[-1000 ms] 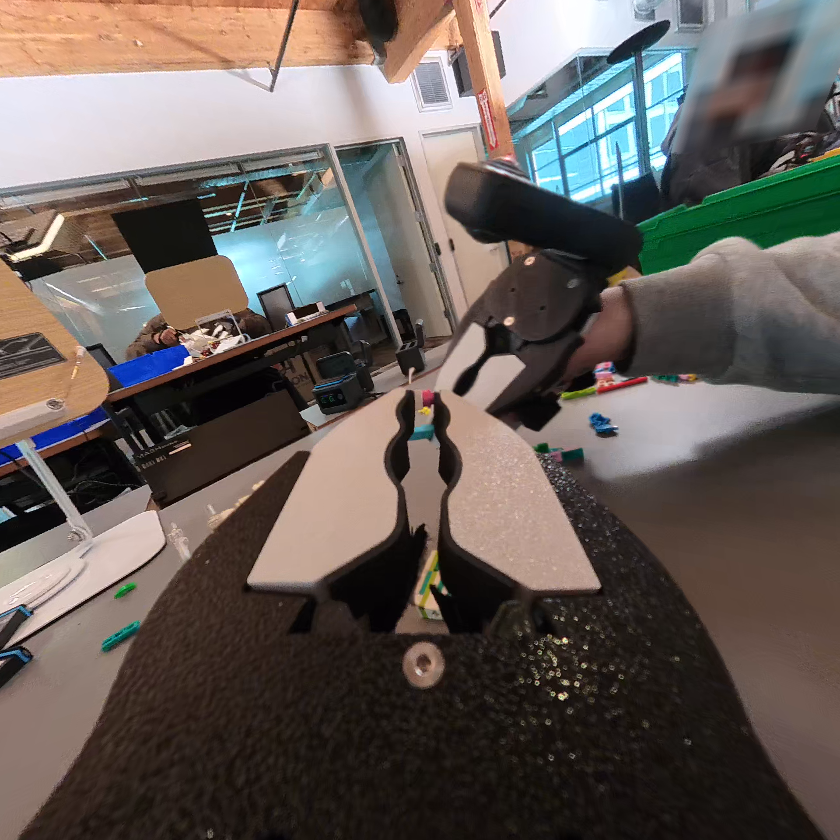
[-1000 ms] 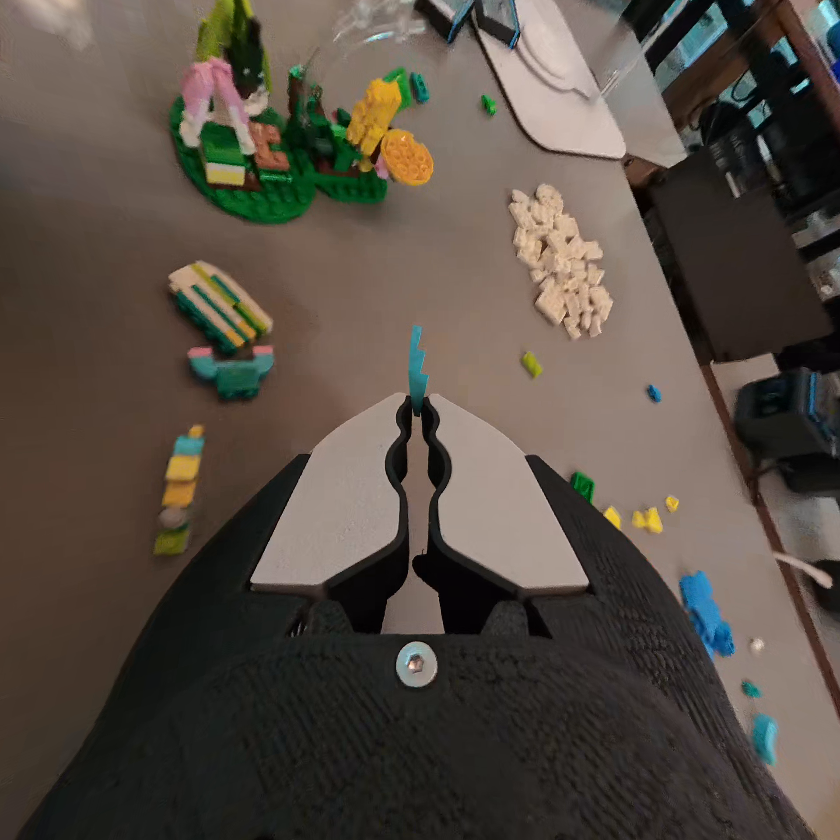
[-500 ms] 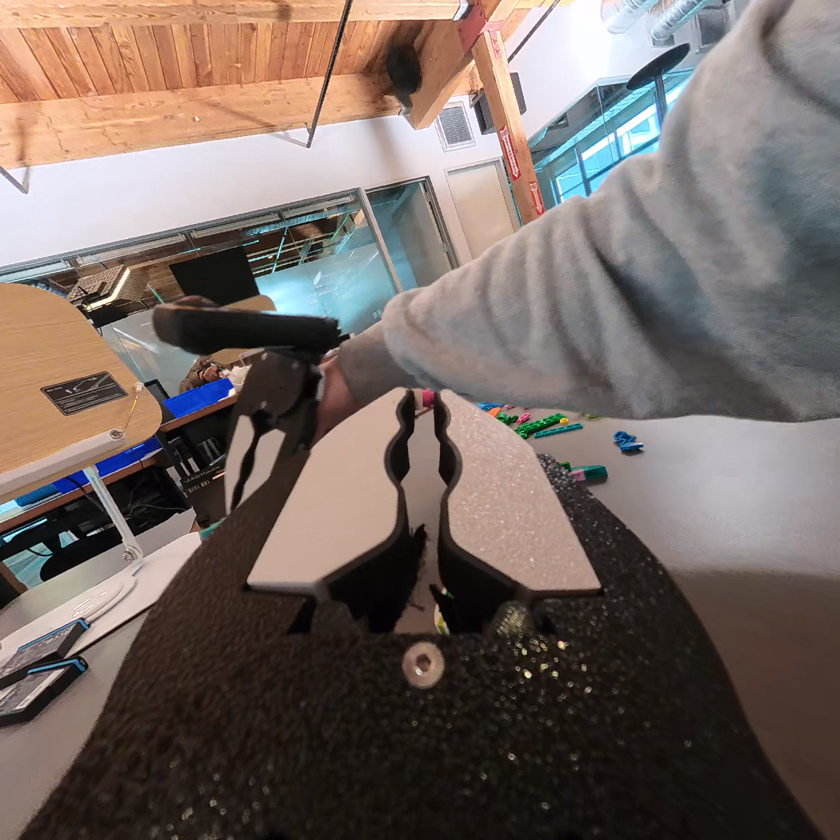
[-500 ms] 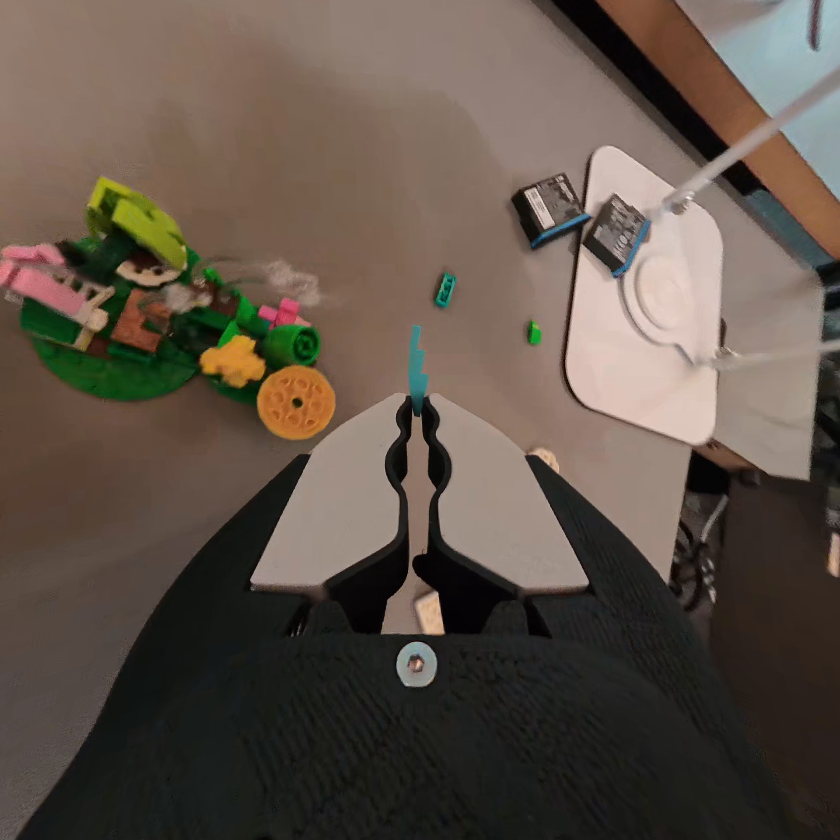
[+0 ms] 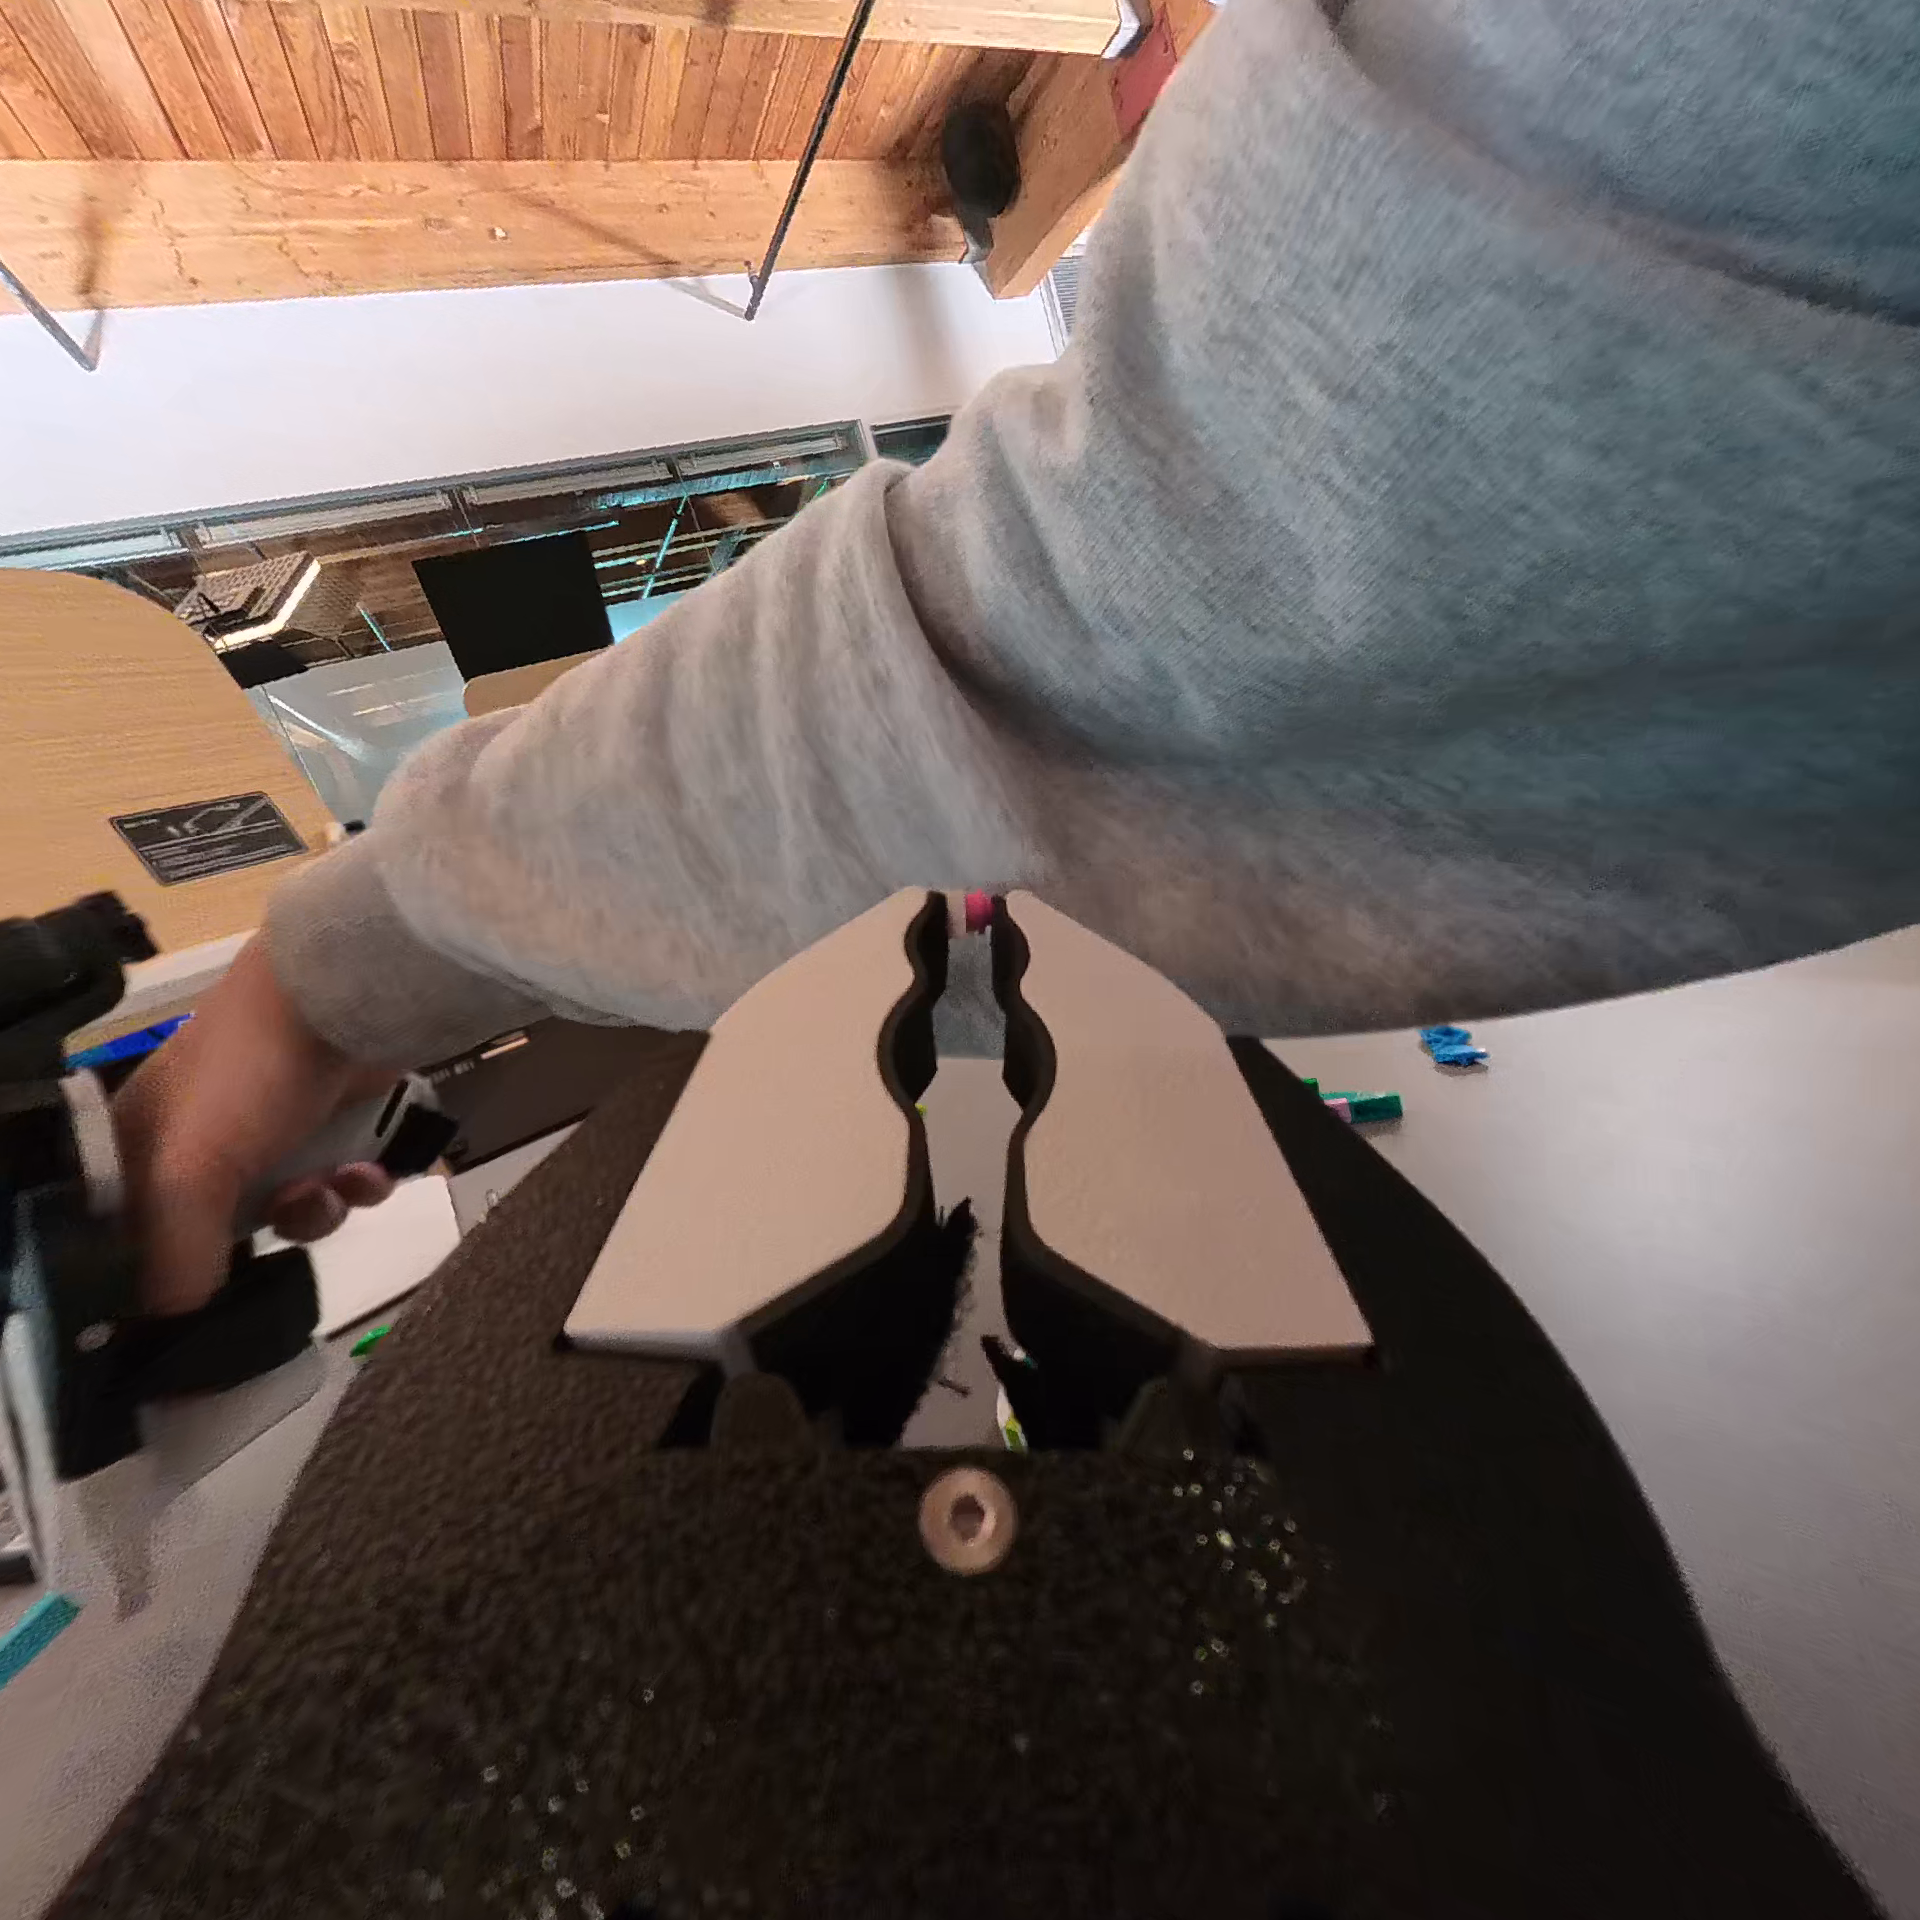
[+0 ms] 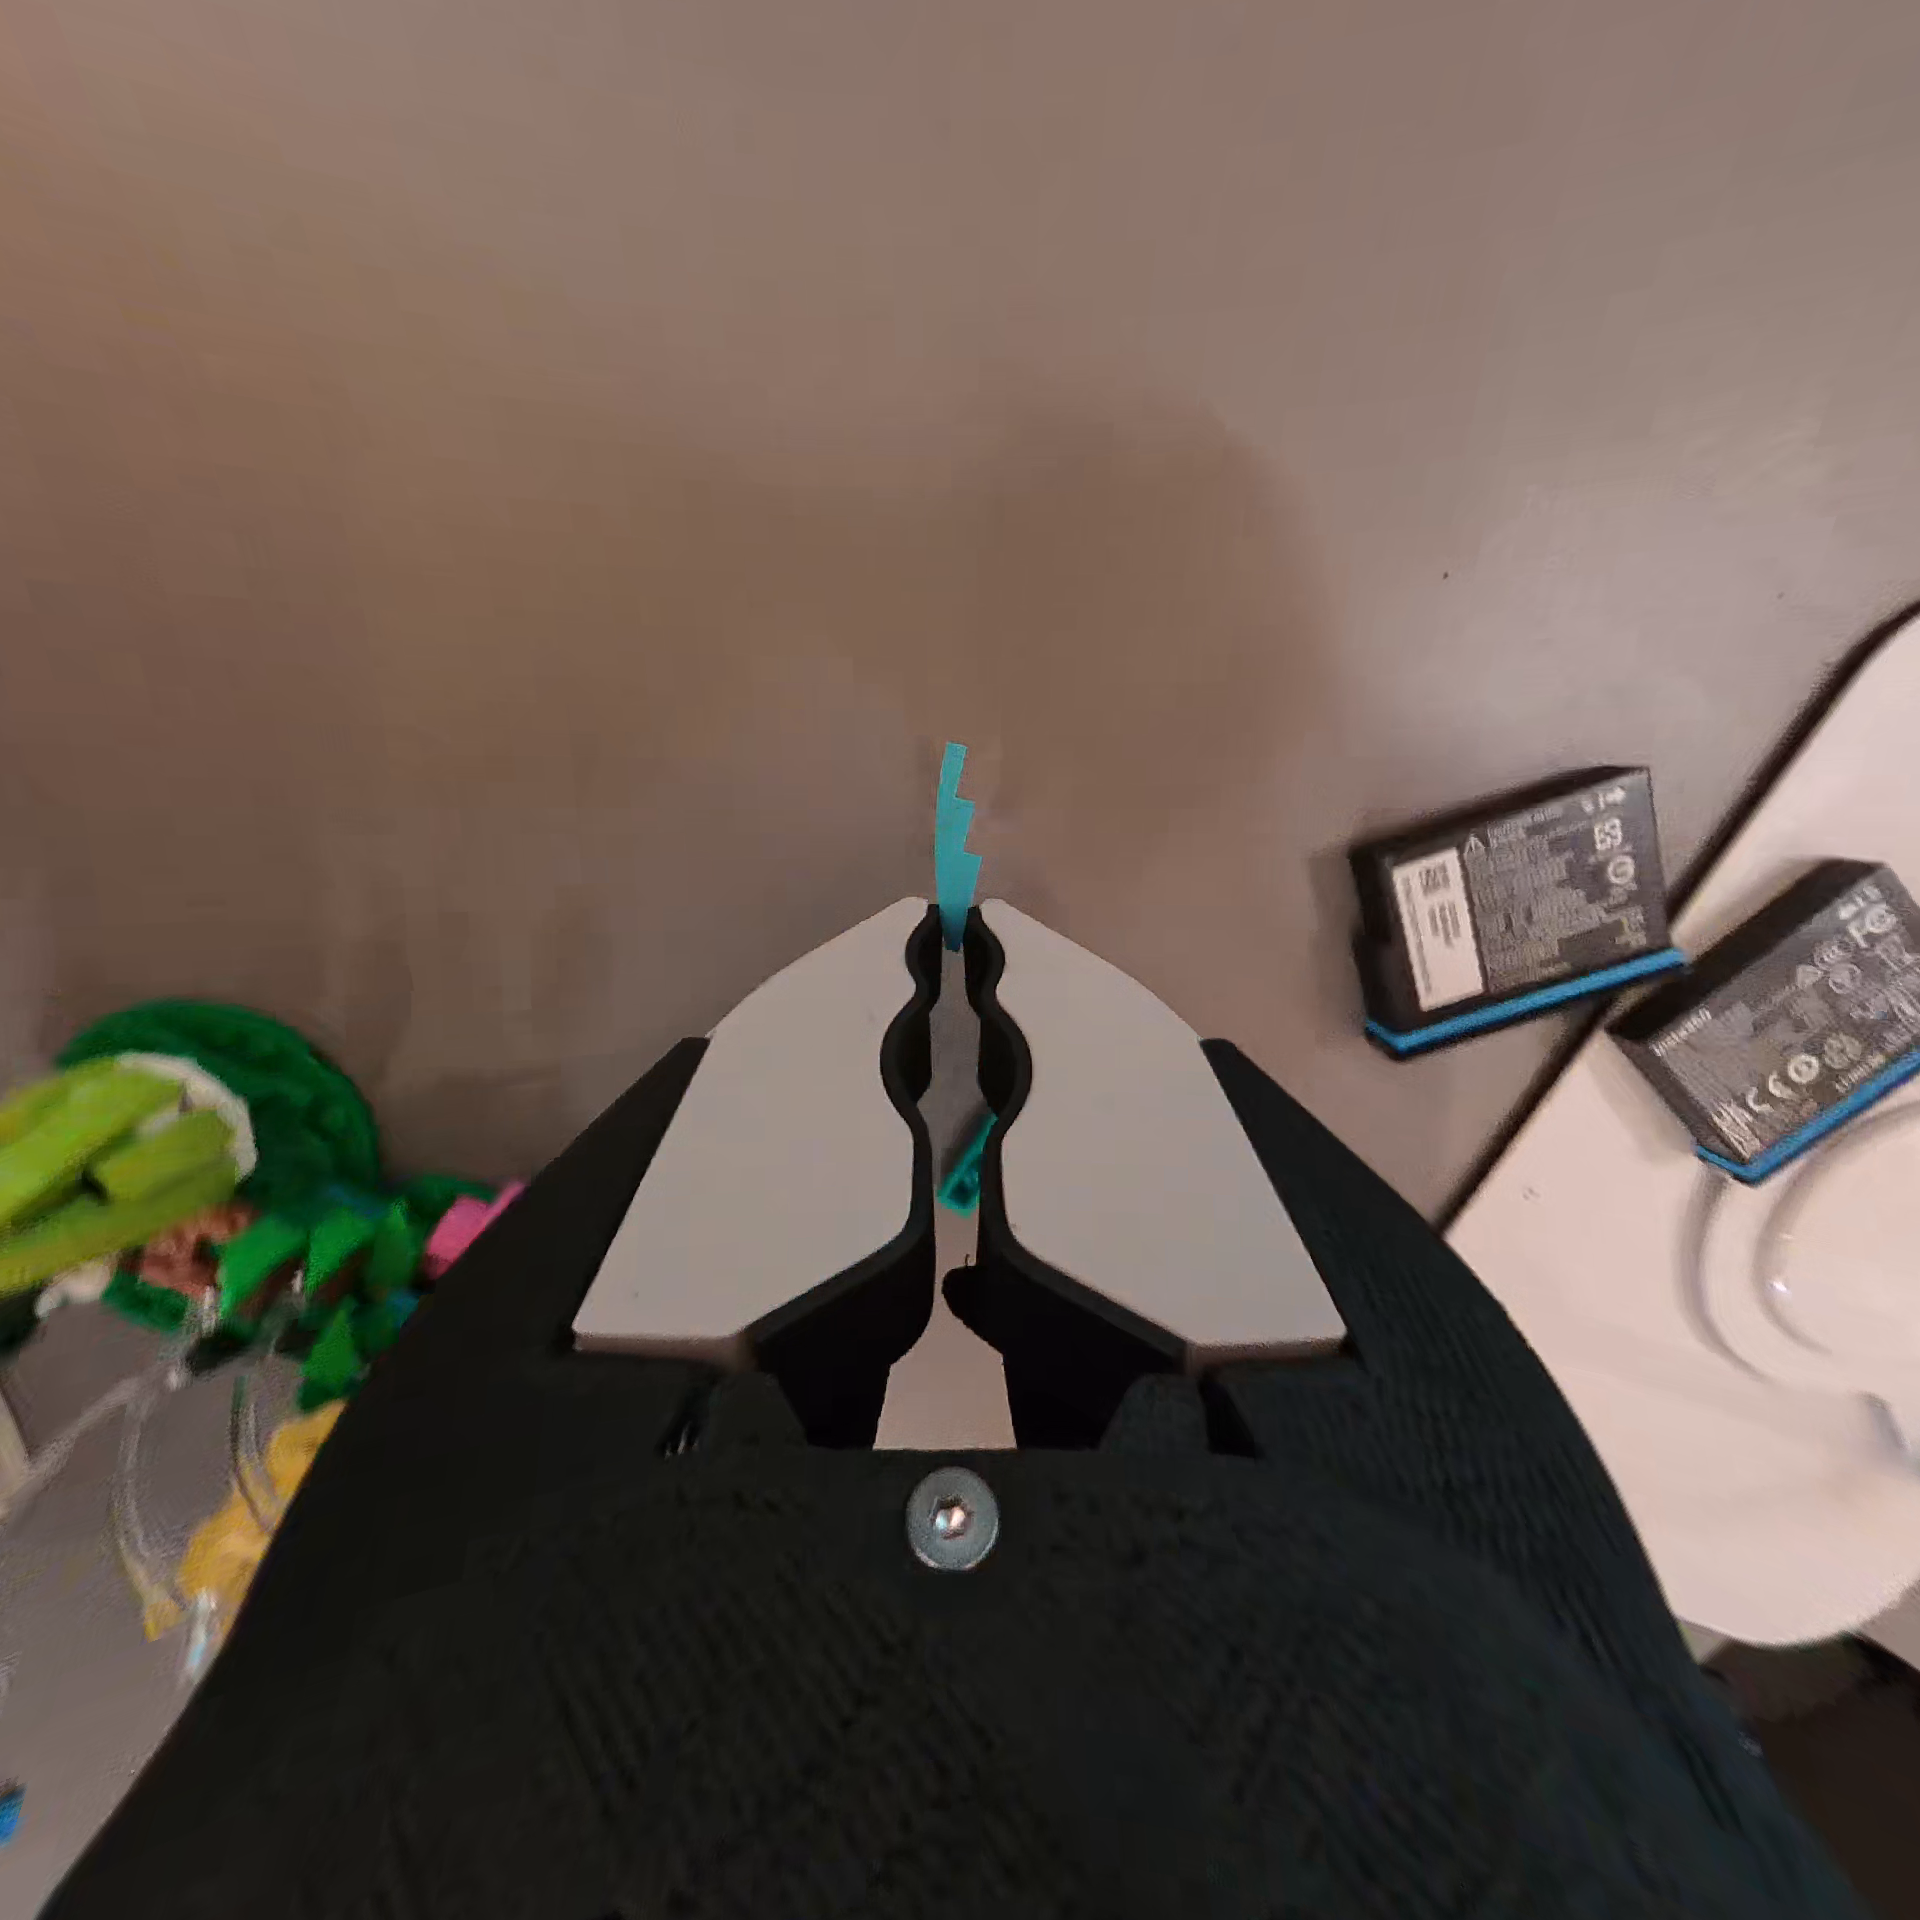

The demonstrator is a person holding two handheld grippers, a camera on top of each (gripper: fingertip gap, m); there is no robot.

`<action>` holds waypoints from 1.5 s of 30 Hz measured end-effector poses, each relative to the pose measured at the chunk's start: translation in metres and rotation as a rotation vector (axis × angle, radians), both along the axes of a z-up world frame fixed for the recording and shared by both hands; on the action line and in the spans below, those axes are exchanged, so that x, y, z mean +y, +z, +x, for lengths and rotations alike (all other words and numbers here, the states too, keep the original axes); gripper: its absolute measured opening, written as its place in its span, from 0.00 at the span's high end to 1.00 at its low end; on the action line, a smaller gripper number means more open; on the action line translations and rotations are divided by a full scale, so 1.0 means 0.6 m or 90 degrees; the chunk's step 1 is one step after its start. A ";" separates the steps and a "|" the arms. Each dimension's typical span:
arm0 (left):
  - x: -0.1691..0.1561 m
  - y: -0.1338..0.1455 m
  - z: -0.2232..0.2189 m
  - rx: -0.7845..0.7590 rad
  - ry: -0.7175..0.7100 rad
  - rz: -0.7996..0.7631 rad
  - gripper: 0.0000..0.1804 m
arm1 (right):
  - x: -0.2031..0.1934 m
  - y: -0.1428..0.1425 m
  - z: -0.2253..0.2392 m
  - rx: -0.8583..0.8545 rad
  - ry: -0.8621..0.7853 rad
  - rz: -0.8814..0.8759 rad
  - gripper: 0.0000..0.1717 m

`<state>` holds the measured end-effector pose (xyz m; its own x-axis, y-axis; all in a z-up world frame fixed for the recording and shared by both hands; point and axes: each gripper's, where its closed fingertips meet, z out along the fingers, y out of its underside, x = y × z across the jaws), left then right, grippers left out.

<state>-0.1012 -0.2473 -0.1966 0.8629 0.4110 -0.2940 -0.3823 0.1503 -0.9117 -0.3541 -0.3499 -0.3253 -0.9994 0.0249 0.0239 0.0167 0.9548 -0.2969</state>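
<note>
The right gripper (image 6: 952,914), pinching a teal piece (image 6: 956,831), has been carried from the green model (image 6: 208,1195) toward the batteries (image 6: 1507,894), while the left gripper (image 5: 968,920) stays clamped on a pink piece (image 5: 977,912).

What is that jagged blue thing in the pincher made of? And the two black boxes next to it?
The jagged teal piece pinched in the right hand-held gripper looks like thin, hard plastic: flat, even colour, crisp stepped edge. The two black battery packs look like matte plastic shells with printed labels and blue rims; what's inside can't be seen.

Two black batteries (image 6: 1507,894) by a white lamp base (image 6: 1714,1351) — green brick model (image 6: 208,1195) — on a grey table (image 6: 623,416).
</note>
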 end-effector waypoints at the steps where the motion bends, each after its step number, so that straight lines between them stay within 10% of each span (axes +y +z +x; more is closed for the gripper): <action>1: -0.001 0.000 -0.002 -0.006 -0.001 0.002 0.96 | -0.007 -0.005 -0.003 0.003 -0.007 0.009 0.99; 9: -0.004 0.002 -0.003 -0.014 -0.005 0.011 0.96 | -0.017 -0.001 -0.012 0.043 -0.041 0.013 0.86; 14: -0.011 0.009 -0.005 -0.037 -0.021 0.040 0.96 | 0.007 0.115 0.025 0.069 -0.101 -0.159 0.80; 21: -0.016 0.013 -0.008 -0.106 -0.083 0.075 0.96 | 0.112 0.252 0.335 -0.228 0.004 -0.434 0.84; 32: -0.011 0.020 0.038 -0.212 -0.328 0.106 0.96 | 0.161 0.212 0.451 0.111 0.010 -0.416 0.93; 40: 0.000 0.011 0.049 -0.212 -0.346 0.078 0.96 | 0.159 0.211 0.465 0.110 -0.056 -0.502 0.97; 45: 0.013 -0.004 0.033 -0.298 -0.347 0.058 0.86 | 0.174 0.207 0.440 0.334 -0.122 -0.463 0.98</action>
<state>-0.0815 -0.2397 -0.1992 0.9791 -0.1089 0.1720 0.1969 0.2920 -0.9359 -0.0904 -0.2453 -0.2012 -0.8419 0.3756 0.3876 -0.1513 0.5250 -0.8375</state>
